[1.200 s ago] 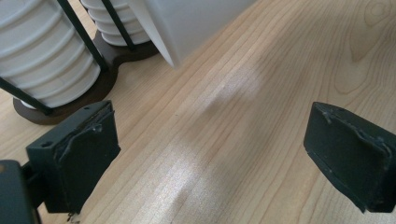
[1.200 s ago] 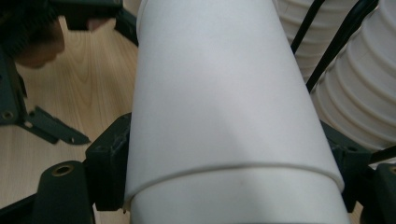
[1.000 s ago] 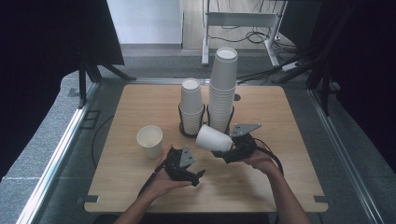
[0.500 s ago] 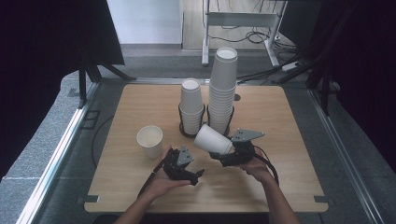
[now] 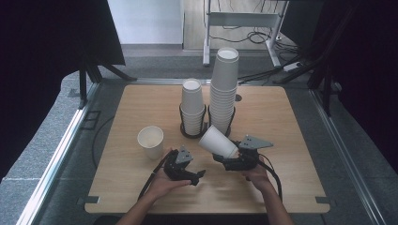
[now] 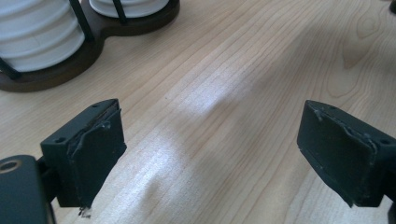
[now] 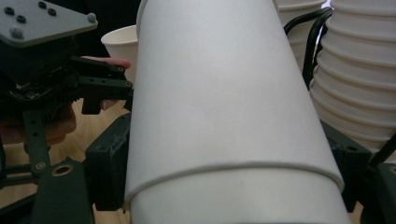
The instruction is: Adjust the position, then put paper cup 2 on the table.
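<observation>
Paper cup (image 5: 218,141) is clamped in the right gripper (image 5: 234,154), lying tilted on its side above the table (image 5: 291,122), closed base pointing up-left toward the stacks, mouth end at the jaws. In the right gripper view the cup (image 7: 224,116) runs straight out between the two black jaws, which press its wall on both sides near the rim.

Diff vs 1.0 s ago: cup and right gripper have moved toward the person and down a bit. The cup base was just in front of the tall stack's holder and is now nearer the table's front middle. Tilt is about the same. Vs 0.5 s ago: barely any change.

Left gripper (image 5: 190,171) is wide open and empty, resting low at the front of the table, held by the left hand (image 5: 162,183). No real shift from either earlier frame. Left gripper view: both pads (image 6: 95,154) well apart, bare wood between them, dark holder base (image 6: 70,65) at top left.

Loose cup (image 5: 150,142) is upright and mouth up, left of the left gripper, same spot as before. Short stack (image 5: 193,108) and tall stack (image 5: 224,89) stand side by side in the black wire holder (image 5: 187,131); unchanged.
</observation>
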